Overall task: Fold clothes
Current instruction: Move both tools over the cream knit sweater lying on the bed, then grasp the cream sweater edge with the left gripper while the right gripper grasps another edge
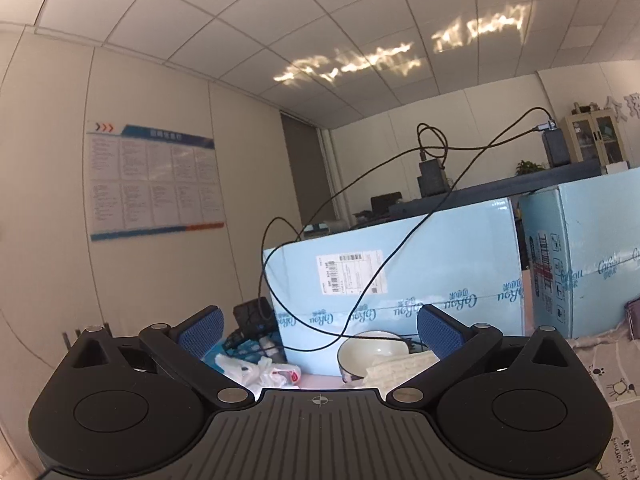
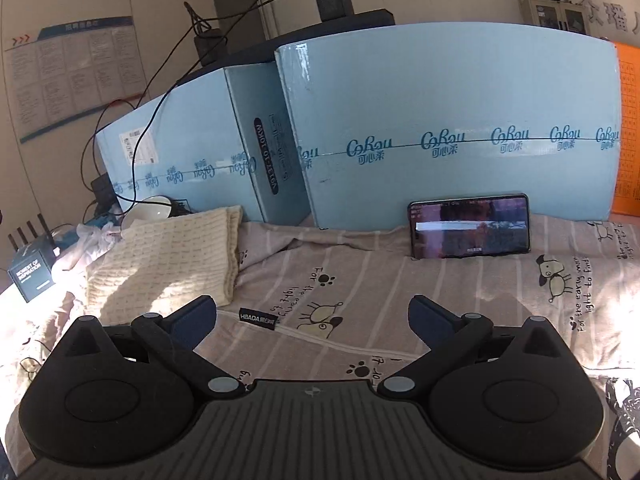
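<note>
We are holding 2 claws over a worktop covered by a striped cloth with little dog pictures (image 2: 360, 280). The right claw (image 2: 312, 320) is hanging low over that cloth, and its 2 fingers are spread wide apart with nothing between them. The left claw (image 1: 318, 330) is pointing up toward the wall and the ceiling, and its 2 blue pads are also wide apart and holding nothing.

The thing to fold looks like the cream knitted piece (image 2: 168, 256). It is lying to the left of the right claw, near the blue boxes (image 2: 440, 120), and it already looks doubled over. A white bowl (image 2: 150, 208) is sitting just behind it, and a phone (image 2: 470, 226) is leaning on a box far to the right.

We think we are only getting ready to grab. To do it well, we are thinking of tipping the left claw down first, so it is seeing the cloth. Then each claw should be pinching 1 corner of the cream piece, taking only the top layer. We should be lifting slowly and keeping clear of the bowl and the black cable (image 1: 360, 272).
</note>
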Motion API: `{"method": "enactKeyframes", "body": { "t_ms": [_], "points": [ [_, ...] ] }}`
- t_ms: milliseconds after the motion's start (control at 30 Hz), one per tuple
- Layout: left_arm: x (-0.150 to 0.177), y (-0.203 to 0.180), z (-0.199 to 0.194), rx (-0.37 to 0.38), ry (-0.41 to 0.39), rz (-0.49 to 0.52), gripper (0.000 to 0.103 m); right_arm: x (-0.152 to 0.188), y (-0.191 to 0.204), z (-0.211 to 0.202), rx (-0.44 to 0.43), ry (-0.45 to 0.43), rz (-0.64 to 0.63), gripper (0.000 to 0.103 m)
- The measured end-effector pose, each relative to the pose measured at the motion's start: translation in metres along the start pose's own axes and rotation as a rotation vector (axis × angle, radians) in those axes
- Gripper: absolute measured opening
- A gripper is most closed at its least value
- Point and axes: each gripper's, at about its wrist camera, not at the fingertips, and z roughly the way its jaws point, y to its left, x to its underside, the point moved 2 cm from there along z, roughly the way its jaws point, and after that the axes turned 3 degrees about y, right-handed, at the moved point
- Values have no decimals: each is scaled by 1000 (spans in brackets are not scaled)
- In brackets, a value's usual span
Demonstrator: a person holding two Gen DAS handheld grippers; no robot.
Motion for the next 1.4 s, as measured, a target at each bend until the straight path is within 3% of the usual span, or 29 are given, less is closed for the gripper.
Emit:
{"method": "enactKeyframes", "body": {
  "t_ms": [167,233,333,400,500,600,667,833,1000,1400],
  "points": [
    [24,18,52,153,157,-344,103,-28,37,49,-114,44,-40,103],
    [45,19,73,151,235,-466,103,-40,44,68,-170,54,-17,103],
    [74,13,98,78,257,-529,103,-56,49,105,-276,91,32,103],
    [92,8,108,66,248,-529,103,-60,50,124,-310,92,71,103],
    [113,6,123,107,309,-498,103,-61,52,154,-386,97,95,103],
    [122,15,131,135,342,-548,103,-61,58,185,-450,116,98,103],
    [126,19,135,150,358,-586,103,-63,65,206,-456,130,86,103],
    [136,12,148,170,430,-560,102,-60,73,253,-407,179,68,103],
    [144,-4,161,153,507,-469,102,-49,65,272,-446,170,155,103],
    [144,-18,164,273,494,-450,102,-40,45,269,-501,172,140,103]
  ]
}}
